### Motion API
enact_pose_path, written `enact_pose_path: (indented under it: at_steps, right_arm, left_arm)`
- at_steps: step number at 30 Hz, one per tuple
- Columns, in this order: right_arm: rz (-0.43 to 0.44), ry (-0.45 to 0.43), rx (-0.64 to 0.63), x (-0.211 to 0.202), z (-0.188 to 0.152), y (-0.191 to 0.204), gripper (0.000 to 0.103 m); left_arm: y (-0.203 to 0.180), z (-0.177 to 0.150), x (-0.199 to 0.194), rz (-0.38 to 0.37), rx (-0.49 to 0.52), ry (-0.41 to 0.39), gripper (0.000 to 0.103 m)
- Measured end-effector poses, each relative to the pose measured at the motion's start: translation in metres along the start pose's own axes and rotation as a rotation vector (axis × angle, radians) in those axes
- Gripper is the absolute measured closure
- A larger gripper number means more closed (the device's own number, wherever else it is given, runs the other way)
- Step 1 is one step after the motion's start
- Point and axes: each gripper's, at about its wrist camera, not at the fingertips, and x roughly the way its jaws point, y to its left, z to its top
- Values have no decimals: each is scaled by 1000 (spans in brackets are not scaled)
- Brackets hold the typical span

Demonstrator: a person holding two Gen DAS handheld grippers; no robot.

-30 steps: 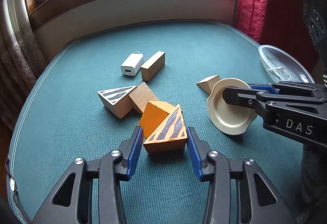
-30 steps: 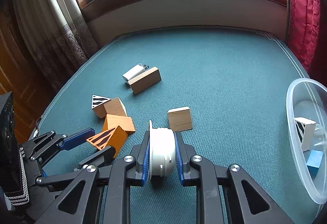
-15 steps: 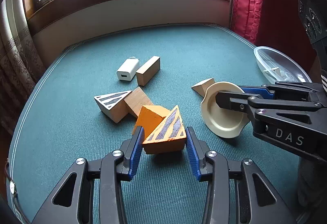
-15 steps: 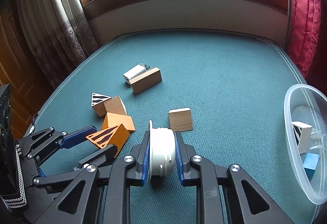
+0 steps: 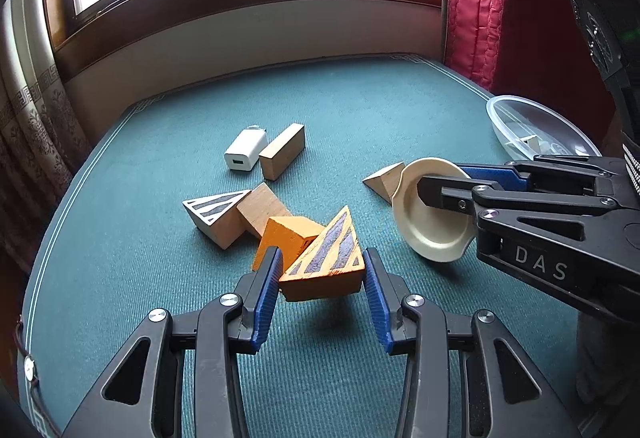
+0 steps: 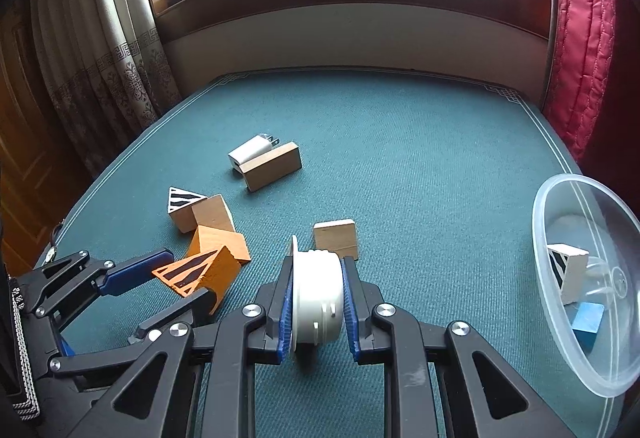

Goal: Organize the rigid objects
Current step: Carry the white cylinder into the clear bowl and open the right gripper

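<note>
Grip check: my left gripper [image 5: 320, 270] is clamped on the striped orange wedge [image 5: 326, 262], lifted clear of the green table [image 5: 360, 110]. My right gripper [image 6: 316, 298] pinches a white dish [image 6: 316, 290] on edge. Farther right I see the clear bowl [image 6: 560, 350] holding blocks.

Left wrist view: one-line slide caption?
Left claw grips orange striped wedge off the green table; right claw holds cream dish.
</note>
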Motion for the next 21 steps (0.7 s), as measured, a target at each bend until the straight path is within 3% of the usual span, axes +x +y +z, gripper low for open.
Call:
enact_pose_path:
  at_steps: [21]
  right_arm:
    - [-224, -123, 45, -39, 9, -38, 81]
  left_arm:
    - [-27, 17, -14, 20, 64, -48, 61]
